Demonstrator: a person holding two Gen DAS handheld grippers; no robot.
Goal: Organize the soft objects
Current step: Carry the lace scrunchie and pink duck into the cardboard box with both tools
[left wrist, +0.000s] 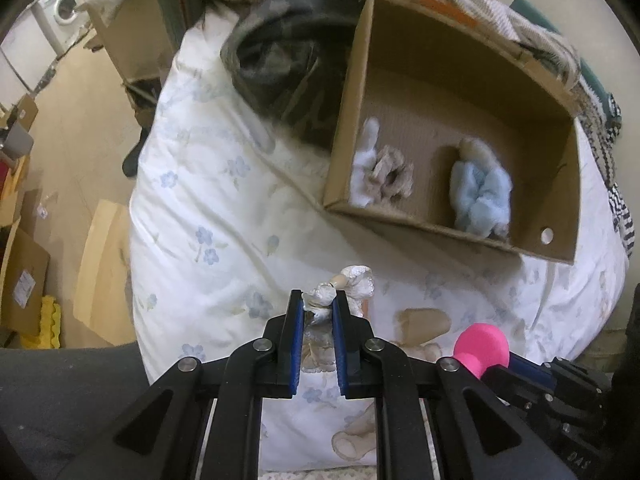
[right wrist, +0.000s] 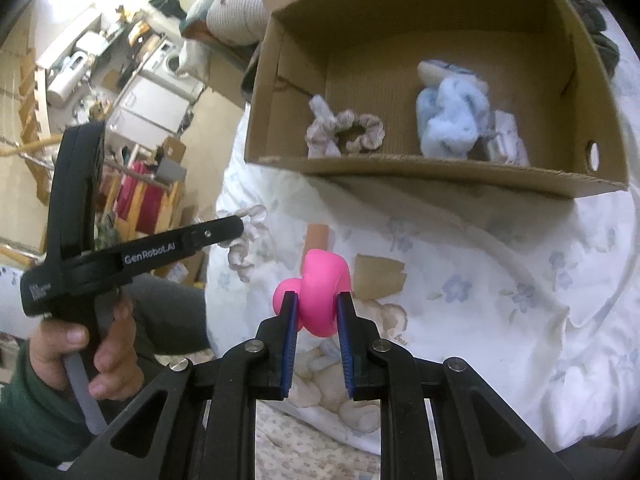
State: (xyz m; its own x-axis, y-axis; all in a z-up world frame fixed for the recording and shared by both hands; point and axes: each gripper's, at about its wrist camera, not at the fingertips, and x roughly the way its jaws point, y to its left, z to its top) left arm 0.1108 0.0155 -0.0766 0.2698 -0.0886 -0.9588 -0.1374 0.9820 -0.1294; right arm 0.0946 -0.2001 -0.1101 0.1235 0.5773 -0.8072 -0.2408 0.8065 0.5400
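Note:
My left gripper (left wrist: 317, 300) is shut on a white lacy scrunchie (left wrist: 352, 284) with a wooden bead, held just above the floral duvet (left wrist: 208, 208). My right gripper (right wrist: 317, 304) is shut on a soft pink squishy toy (right wrist: 320, 292), which bulges out between the pads; the same pink toy (left wrist: 482, 346) shows at the lower right of the left wrist view. Beyond both stands an open cardboard box (left wrist: 420, 232) (right wrist: 400, 170). Inside it lie a beige scrunchie (right wrist: 352, 132) (left wrist: 390, 176) and a fluffy light-blue item (right wrist: 452, 116) (left wrist: 478, 192).
A dark grey garment (left wrist: 280, 68) lies left of the box on the bed. A striped blanket (left wrist: 560, 52) is bunched behind it. Cardboard boxes (left wrist: 24, 276) and a washing machine (left wrist: 64, 8) stand on the floor left of the bed. A person's hand (right wrist: 80, 352) grips the left gripper's handle.

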